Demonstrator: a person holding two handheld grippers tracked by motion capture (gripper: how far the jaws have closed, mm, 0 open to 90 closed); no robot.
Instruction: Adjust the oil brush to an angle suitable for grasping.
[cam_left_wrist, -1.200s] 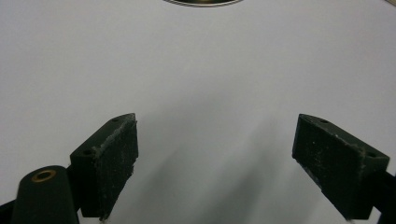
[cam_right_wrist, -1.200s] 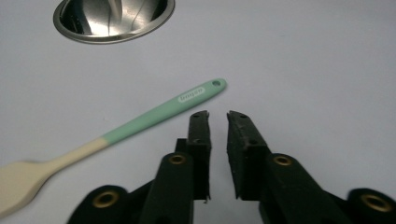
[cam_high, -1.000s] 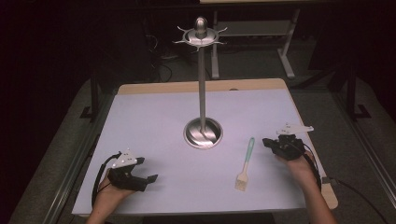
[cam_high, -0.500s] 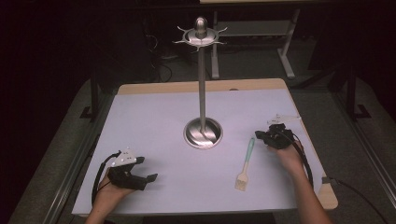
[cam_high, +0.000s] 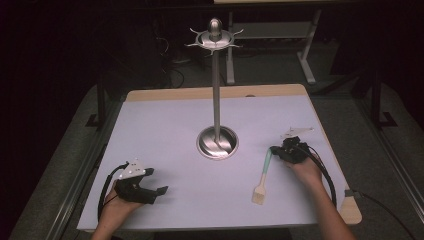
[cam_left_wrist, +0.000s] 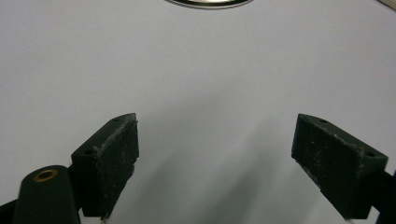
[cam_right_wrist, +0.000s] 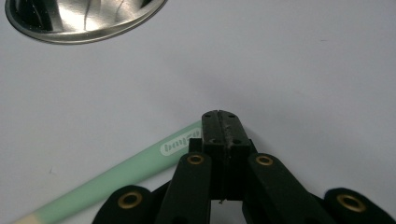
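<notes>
Stand (cam_high: 217, 142) just beyond brush (cam_high: 264, 172)

The left tool (cam_left_wrist: 217, 154) hangs low over the pale worktop (cam_left_wrist: 201, 70), its two black jaws spread wide with nothing between them. At the top edge, the rim of a shiny metal base (cam_left_wrist: 208, 3) peeks in.

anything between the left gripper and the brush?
Nothing: in the high view, only bare white table cover lies between the left gripper and the brush. The stand base sits farther back, off that line.
</notes>
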